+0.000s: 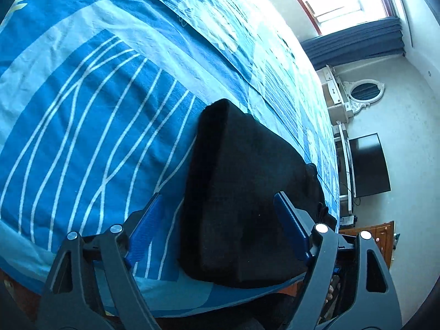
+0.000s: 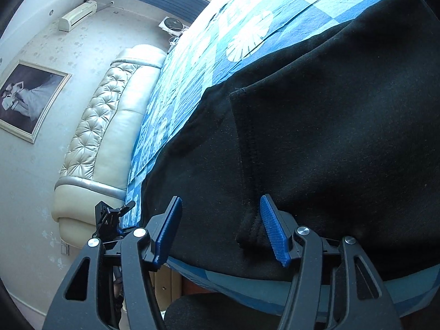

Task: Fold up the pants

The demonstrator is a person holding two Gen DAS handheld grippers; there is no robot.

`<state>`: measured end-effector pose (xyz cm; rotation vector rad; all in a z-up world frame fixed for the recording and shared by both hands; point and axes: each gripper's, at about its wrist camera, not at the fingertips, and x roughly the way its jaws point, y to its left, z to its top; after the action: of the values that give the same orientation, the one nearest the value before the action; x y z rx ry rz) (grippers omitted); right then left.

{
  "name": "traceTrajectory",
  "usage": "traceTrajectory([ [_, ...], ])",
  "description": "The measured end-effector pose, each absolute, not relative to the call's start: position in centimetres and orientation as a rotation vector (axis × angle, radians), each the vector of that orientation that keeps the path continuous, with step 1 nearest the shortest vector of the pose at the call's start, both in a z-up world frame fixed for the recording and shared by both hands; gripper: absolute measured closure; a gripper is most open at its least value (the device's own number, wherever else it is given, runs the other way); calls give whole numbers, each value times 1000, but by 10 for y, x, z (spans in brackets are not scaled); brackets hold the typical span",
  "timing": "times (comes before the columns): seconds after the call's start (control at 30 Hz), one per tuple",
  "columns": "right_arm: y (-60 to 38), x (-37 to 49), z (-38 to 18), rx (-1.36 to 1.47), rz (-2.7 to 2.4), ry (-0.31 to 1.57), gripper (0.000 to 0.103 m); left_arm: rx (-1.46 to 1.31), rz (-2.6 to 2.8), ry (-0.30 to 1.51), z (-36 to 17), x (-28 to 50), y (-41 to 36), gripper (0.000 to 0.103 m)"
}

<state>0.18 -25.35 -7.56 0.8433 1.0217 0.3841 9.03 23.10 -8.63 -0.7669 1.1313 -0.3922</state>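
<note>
The black pants point(image 1: 242, 192) lie folded in a compact stack on the blue patterned bedspread point(image 1: 82, 110), near the bed's front edge. My left gripper point(image 1: 217, 200) is open and empty, its blue pads apart just above the stack's near left side. In the right wrist view the pants point(image 2: 316, 137) fill most of the frame, with a folded edge and a seam running toward me. My right gripper point(image 2: 220, 206) is open and empty, its pads apart over the near edge of the cloth.
The bed's cream tufted headboard point(image 2: 110, 126) is at the left in the right wrist view, with a framed picture point(image 2: 27, 101) on the wall. A dark TV point(image 1: 368, 162), a white oval mirror point(image 1: 364, 92) and a wooden cabinet point(image 1: 376, 236) stand beyond the bed.
</note>
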Motion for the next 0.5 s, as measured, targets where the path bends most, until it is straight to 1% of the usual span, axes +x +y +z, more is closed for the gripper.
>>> traceTrajectory([
  [0.07,-251,2,-74,835,380,1020,38,-732,-453,1150,-87,97,213,22],
  [0.1,-249,2,-73,830,379,1018,36,-722,-479,1155,-88,100,205,25],
  [0.13,-247,3,-72,823,377,1015,34,-714,-493,1163,-89,103,197,31],
  [0.17,-246,3,-72,814,376,1013,33,-706,-487,1165,-91,106,192,35],
  [0.2,-245,3,-72,804,375,1010,33,-707,-482,1160,-92,107,188,50],
  [0.23,-245,2,-72,796,374,1005,32,-729,-492,1170,-96,109,188,73],
  [0.3,-243,1,-71,784,376,994,31,-787,-493,1190,-104,110,188,77],
  [0.4,-241,1,-70,778,384,977,29,-758,-490,1175,-100,107,187,83],
  [0.47,-239,1,-69,781,392,963,23,-737,-481,1170,-92,105,187,85],
  [0.5,-238,1,-69,777,391,959,22,-731,-475,1166,-88,104,186,85],
])
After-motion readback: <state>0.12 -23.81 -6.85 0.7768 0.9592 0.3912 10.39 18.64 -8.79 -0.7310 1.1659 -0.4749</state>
